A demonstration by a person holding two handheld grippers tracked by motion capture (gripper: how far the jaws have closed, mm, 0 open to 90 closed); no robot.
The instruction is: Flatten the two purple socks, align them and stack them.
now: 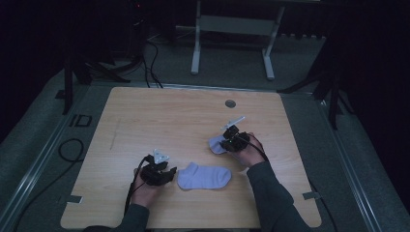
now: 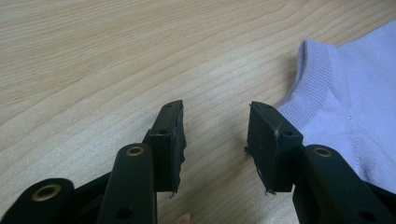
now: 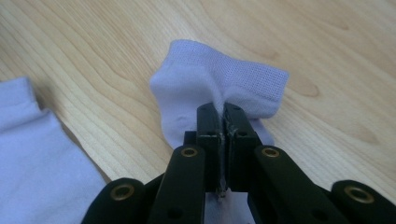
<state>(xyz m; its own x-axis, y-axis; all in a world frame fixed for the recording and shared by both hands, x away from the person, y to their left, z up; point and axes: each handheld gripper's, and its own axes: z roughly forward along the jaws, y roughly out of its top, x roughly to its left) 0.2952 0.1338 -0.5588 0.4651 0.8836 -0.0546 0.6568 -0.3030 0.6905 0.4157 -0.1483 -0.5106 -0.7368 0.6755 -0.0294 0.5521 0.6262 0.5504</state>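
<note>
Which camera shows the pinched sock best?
The right gripper view: the pinched sock is close up, bunched between the shut right gripper. The high view shows it small and dim beside the hand. The left gripper view shows the flat sock instead.

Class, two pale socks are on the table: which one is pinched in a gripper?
The bunched sock clamped by the right gripper; the other sock lies flat, ungripped.
</note>
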